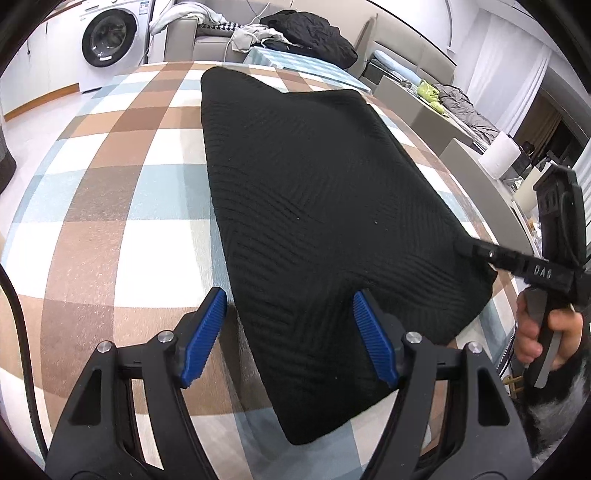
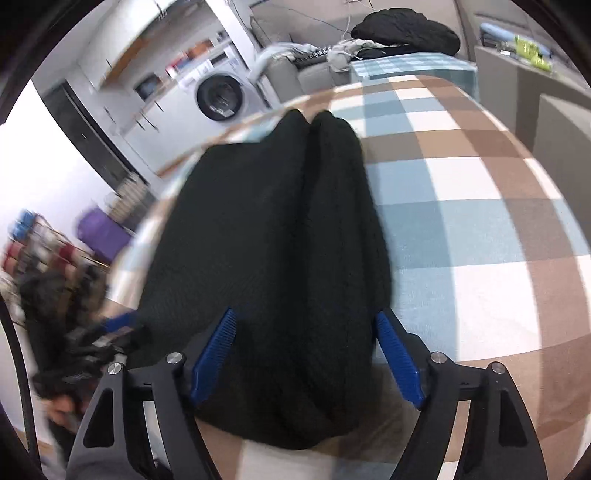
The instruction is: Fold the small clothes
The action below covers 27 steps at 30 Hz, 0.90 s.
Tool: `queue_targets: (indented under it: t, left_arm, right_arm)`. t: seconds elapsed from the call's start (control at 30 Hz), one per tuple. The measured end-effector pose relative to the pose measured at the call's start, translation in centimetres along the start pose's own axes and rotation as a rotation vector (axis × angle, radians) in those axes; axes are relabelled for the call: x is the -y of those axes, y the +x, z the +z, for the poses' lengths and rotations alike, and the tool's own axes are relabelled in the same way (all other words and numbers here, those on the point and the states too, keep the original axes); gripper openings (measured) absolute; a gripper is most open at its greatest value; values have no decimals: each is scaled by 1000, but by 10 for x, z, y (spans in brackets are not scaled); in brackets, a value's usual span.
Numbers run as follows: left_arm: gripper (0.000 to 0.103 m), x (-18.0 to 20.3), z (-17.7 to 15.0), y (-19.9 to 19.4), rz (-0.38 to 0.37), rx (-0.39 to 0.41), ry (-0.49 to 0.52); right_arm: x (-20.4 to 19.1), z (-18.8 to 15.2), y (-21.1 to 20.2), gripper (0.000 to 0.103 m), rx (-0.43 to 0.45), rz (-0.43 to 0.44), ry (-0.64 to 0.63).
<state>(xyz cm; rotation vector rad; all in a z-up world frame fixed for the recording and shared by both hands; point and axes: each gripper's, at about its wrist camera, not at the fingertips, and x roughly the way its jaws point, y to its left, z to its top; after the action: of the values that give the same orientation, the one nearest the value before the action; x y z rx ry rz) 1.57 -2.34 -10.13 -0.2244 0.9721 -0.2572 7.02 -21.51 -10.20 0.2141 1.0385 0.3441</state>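
Observation:
A black ribbed knit garment [image 1: 314,192] lies flat on the checked tablecloth [image 1: 110,206]. My left gripper [image 1: 291,339] is open, its blue pads over the garment's near left edge. In the right wrist view the garment [image 2: 273,236] lies with a lengthwise crease, and my right gripper [image 2: 306,358] is open with the near end of the cloth between its blue pads. In the left wrist view the right gripper [image 1: 469,248] shows side-on, held by a hand, its tip at the garment's right edge.
A sofa with a black jacket [image 1: 314,33] and loose clothes stands behind the table. A washing machine [image 1: 110,40] is at the back left. A white paper roll [image 1: 498,155] and a cluttered counter are at the right. The table's left edge [image 2: 147,218] drops to the floor.

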Motion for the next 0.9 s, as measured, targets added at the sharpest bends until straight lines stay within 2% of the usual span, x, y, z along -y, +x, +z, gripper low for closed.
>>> queue_targets:
  t: [0.07,0.1,0.17,0.2,0.23,0.3,0.57,0.7,0.9]
  left_arm:
    - [59,-2,2,2,-8,6,-8]
    - [45,-3,3,3,-12,6,-10]
    - [32,-6,6,5,0,11,-13]
    - [31,-7,8,6,-2,15,-18]
    - [29,-7,9,7,-2,18,-17]
    - [28,-7,14,8,16,29,5]
    - [24,-21,59,32,76,73,19]
    - [24,-30,83,43,101,90,13]
    - [24,-33,94,51,118,107,17]
  right_arm:
    - [1,-2,5,79,-13,-9,5]
    - [3,-3,6,77,-13,-1,14]
    - [2,-6,5,58,-3,27,16]
    - [3,-7,7,47,-11,61,27]
    - [3,-7,8,42,-7,82,48]
    - [-1,-6,9,36,2,83,34]
    - [-12,14,27,34,28,64,64]
    - [-20,30,39,34,53,24,77]
    - [-30,43,48,35,71,-21,56]
